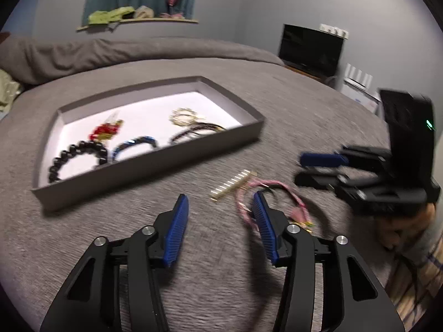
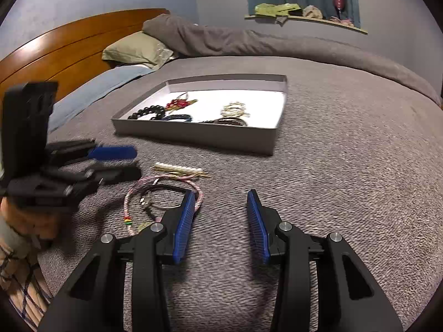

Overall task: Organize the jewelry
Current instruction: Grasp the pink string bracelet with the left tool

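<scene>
Both grippers hover low over a grey bed (image 2: pixel 346 144), each with its blue-padded jaws spread wide and nothing between them. The left gripper (image 1: pixel 221 202) sits just over the near edge of a pink cord necklace (image 1: pixel 277 191) that lies loose on the blanket; its right pad overlaps the cord in the left wrist view, though contact cannot be told. From the right wrist view the right gripper (image 2: pixel 221 196) is just beside the same necklace, its left pad at the loop's edge, with a thin black cord (image 2: pixel 163 188) coiled inside the pink one. A gold comb-like piece (image 1: pixel 232 184) lies touching the far end of the necklace, between it and the tray.

The shallow grey tray (image 1: pixel 155 166) rests on the bed beyond the loose pieces. Inside it lie a black bead bracelet (image 1: pixel 80 155), a red ornament (image 1: pixel 106 130), a blue-and-black bracelet (image 1: pixel 135 144), a pale gold bracelet (image 1: pixel 184 116) and a dark cord piece (image 1: pixel 193 131), all near the tray's front wall.

A pillow (image 2: pixel 135 49) and a wooden headboard (image 2: pixel 55 52) show behind.
</scene>
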`<action>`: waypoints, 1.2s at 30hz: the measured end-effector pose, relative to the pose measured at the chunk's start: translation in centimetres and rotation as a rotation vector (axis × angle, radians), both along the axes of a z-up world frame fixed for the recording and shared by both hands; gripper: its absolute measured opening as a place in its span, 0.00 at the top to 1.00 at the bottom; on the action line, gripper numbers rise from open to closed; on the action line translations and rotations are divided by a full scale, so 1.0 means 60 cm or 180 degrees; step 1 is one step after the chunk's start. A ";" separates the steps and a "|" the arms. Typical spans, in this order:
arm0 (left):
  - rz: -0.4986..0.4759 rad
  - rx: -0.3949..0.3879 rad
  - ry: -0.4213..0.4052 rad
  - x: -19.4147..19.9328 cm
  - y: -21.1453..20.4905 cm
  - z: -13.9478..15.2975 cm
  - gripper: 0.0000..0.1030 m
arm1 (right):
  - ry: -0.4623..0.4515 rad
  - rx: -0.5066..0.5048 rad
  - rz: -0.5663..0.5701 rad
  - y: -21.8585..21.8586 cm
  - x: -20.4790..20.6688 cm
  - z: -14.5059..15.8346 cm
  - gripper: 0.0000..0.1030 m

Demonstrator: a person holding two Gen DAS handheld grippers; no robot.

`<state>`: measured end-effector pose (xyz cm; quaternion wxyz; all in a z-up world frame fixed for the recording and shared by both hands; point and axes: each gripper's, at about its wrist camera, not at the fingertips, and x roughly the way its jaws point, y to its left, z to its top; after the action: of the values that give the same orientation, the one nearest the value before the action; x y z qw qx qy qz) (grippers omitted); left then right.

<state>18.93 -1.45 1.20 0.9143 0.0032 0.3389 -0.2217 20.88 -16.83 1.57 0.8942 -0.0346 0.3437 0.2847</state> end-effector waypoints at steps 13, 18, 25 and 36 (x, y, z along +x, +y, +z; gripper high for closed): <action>-0.0164 0.0052 0.0048 -0.016 -0.025 0.000 0.97 | -0.0015 0.0057 -0.0065 -0.007 0.006 0.007 0.61; -0.0135 -0.0125 -0.0099 -0.034 0.010 0.032 0.97 | 0.0000 0.0105 -0.0068 -0.004 0.009 0.009 0.61; 0.0096 -0.0204 -0.0200 -0.050 0.074 0.056 0.97 | -0.0014 0.0069 0.0027 0.021 0.005 0.007 0.61; 0.0488 0.0022 0.0181 -0.038 0.139 0.018 0.97 | 0.0021 -0.0077 0.0260 0.061 -0.011 -0.003 0.61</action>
<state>16.66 6.87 2.30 0.9186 -0.0259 0.3647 -0.1498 20.21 -13.20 1.36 0.8802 -0.0585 0.3483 0.3170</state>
